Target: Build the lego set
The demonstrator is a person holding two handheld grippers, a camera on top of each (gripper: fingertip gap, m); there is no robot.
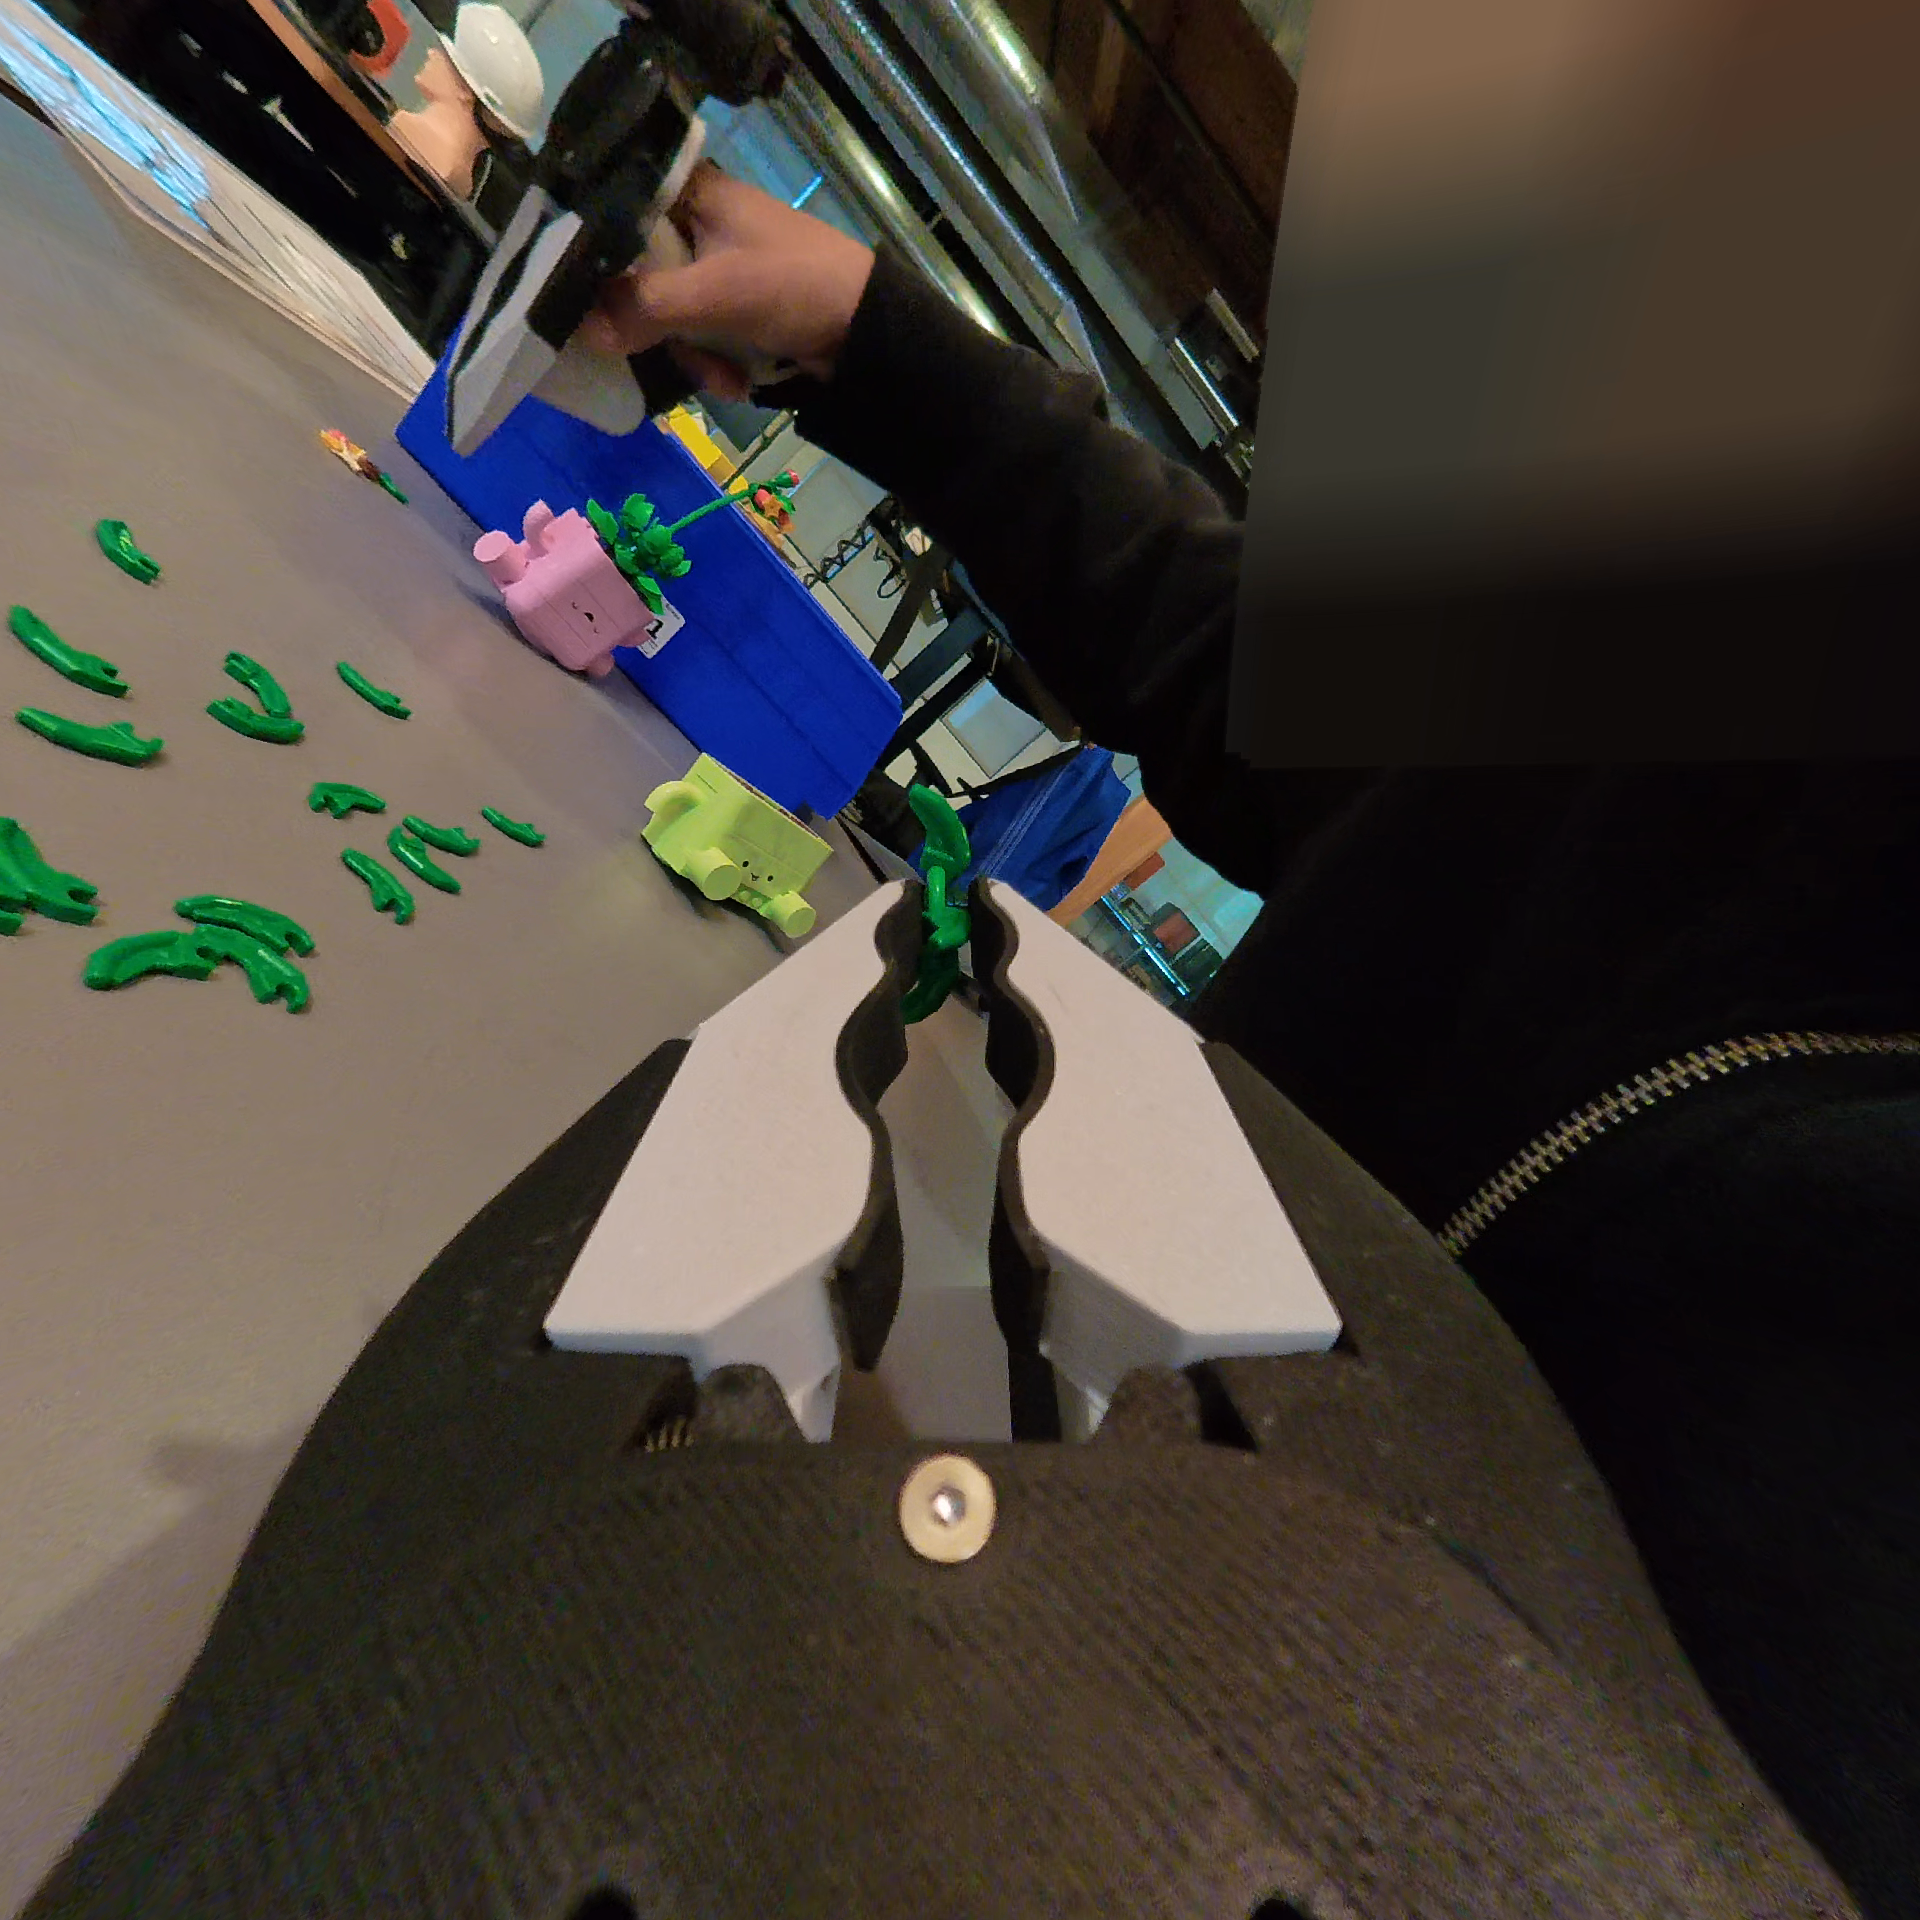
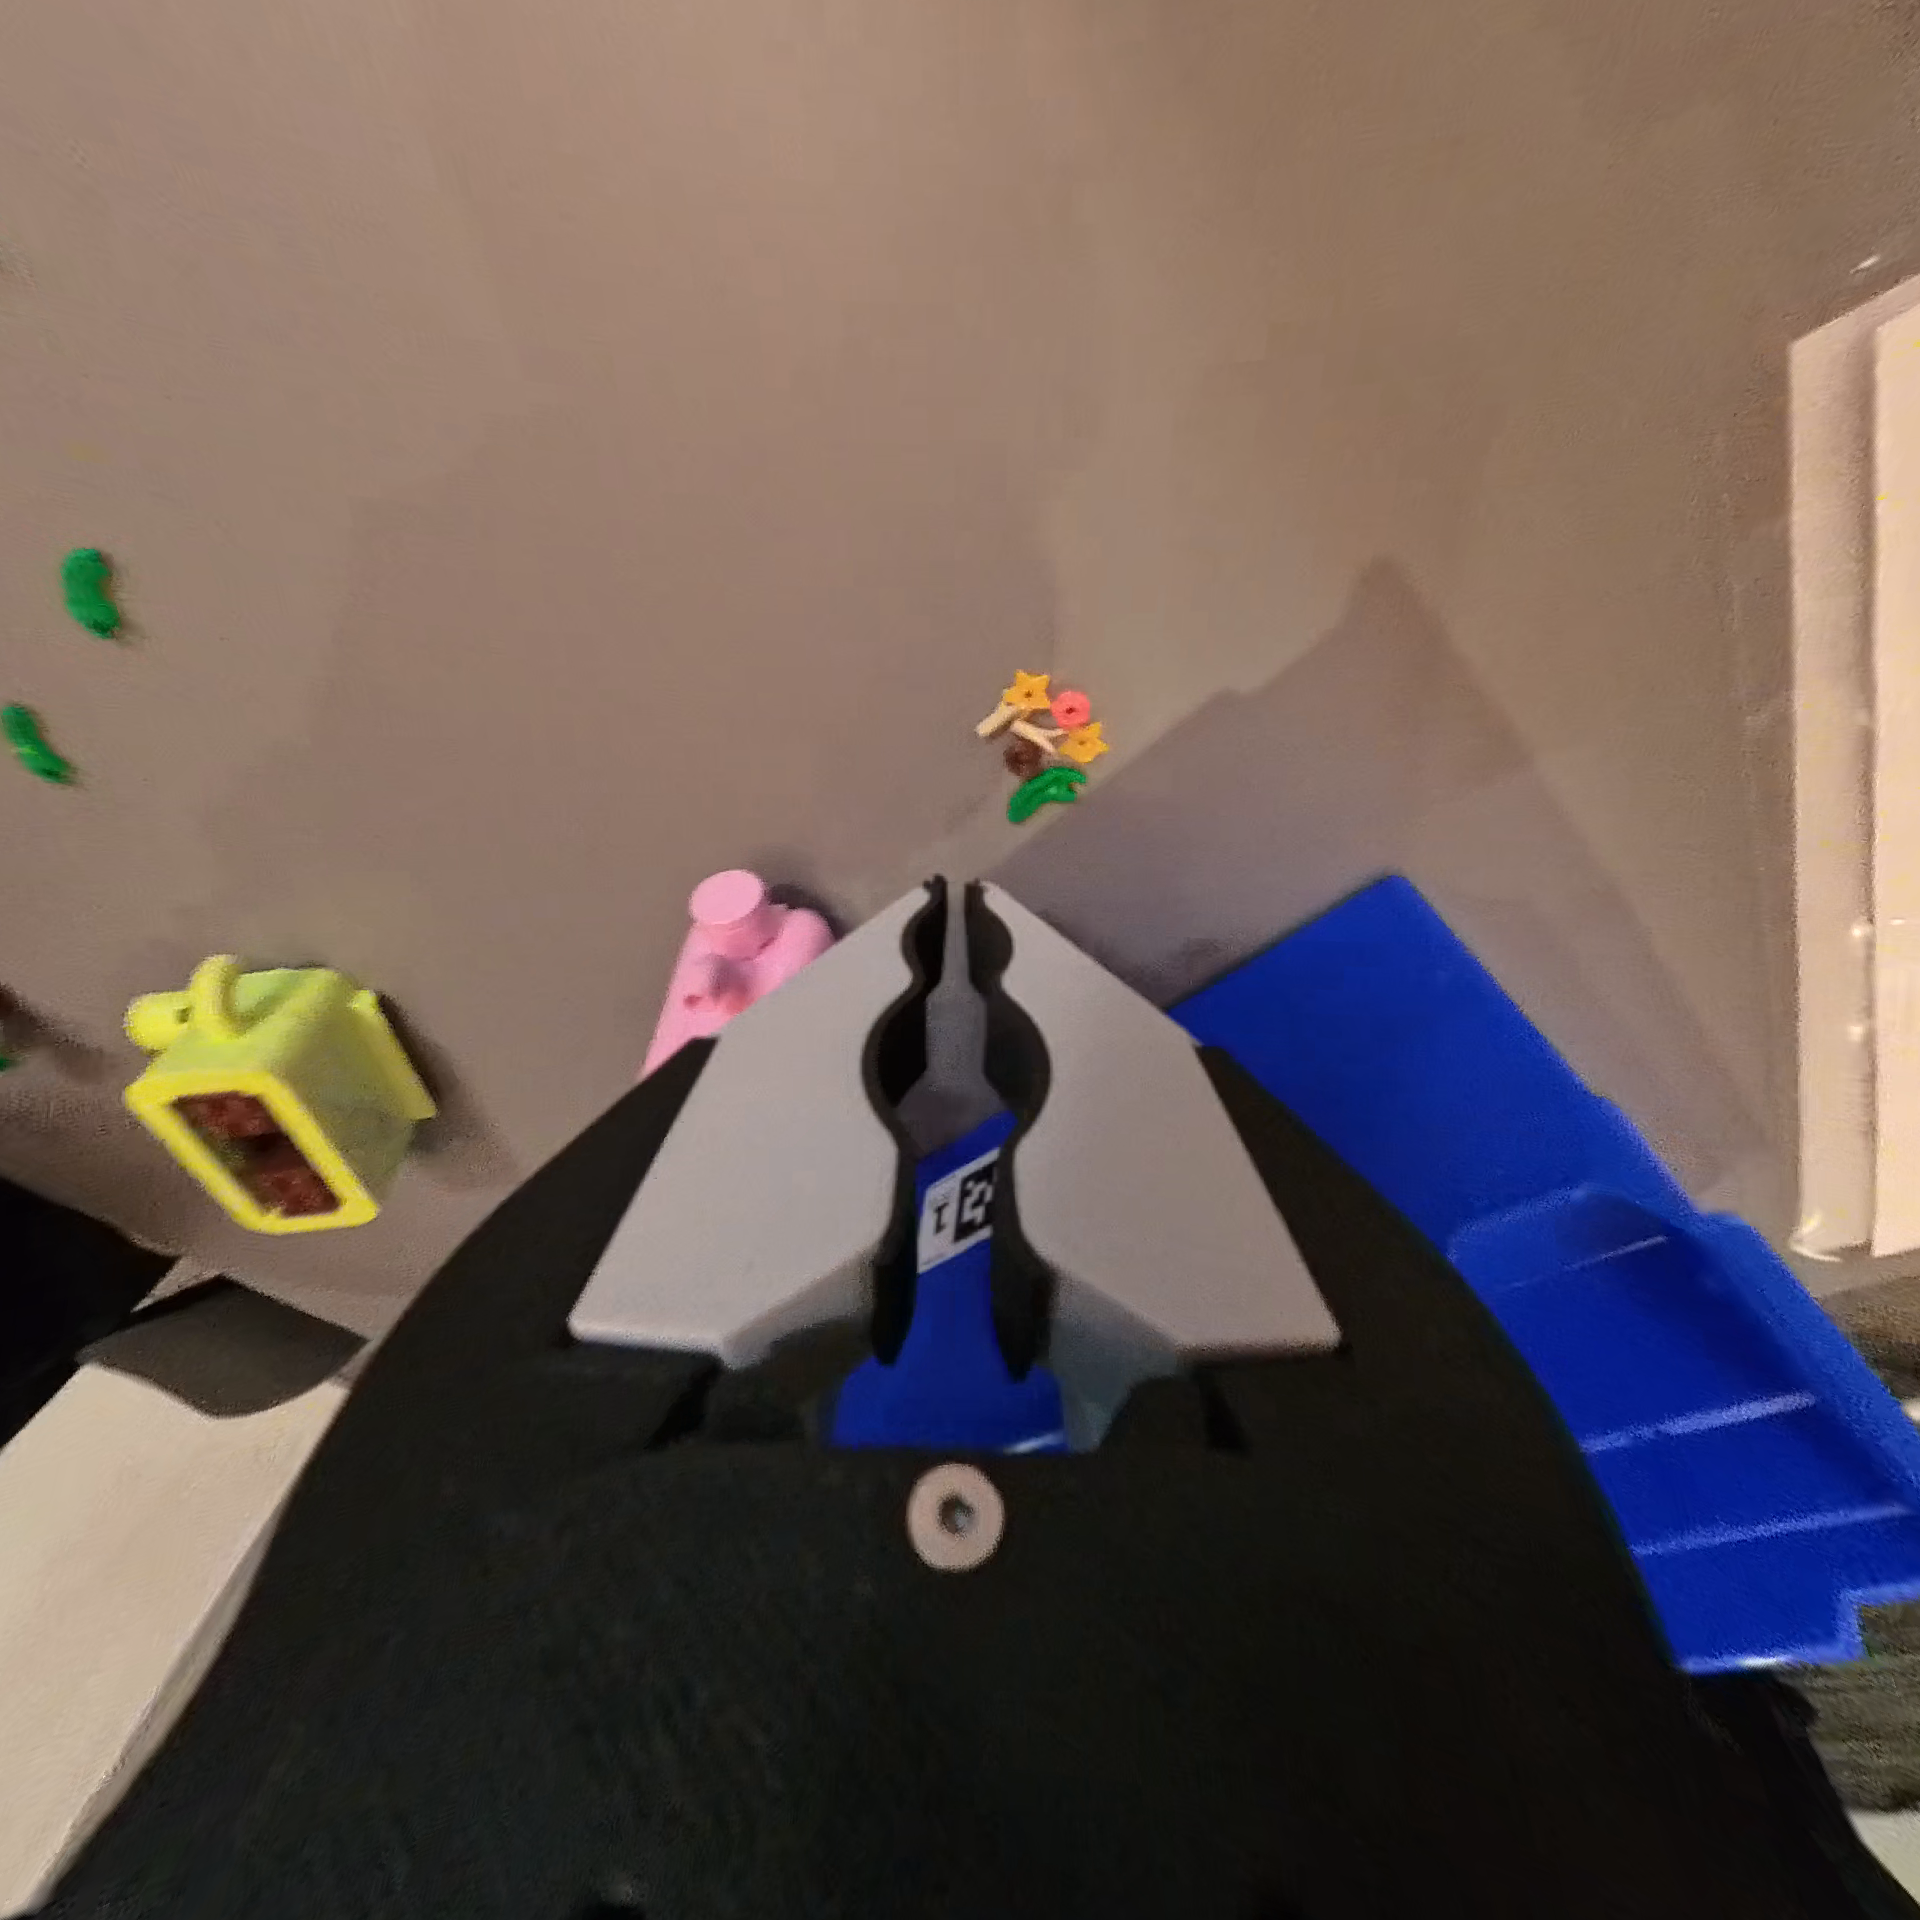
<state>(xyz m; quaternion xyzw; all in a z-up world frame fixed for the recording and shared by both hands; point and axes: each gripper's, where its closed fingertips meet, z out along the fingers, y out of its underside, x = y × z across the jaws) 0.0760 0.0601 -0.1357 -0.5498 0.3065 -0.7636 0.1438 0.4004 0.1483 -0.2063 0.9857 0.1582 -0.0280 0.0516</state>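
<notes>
The left hand-held gripper (image 1: 943, 920) is narrowed onto a green leafy stem piece (image 1: 938, 894), pinched between its black fingertips above the grey bench (image 1: 312, 1195). The right hand-held gripper (image 2: 952, 888) is nearly closed with only a thin slit at the tips, holding nothing, above a blue bin (image 2: 1538, 1226). On the bench lie loose green leaf pieces (image 1: 197, 951), a pink pot figure (image 1: 566, 597) carrying a green plant, and a lime-green pot figure (image 1: 738, 847) on its side.
</notes>
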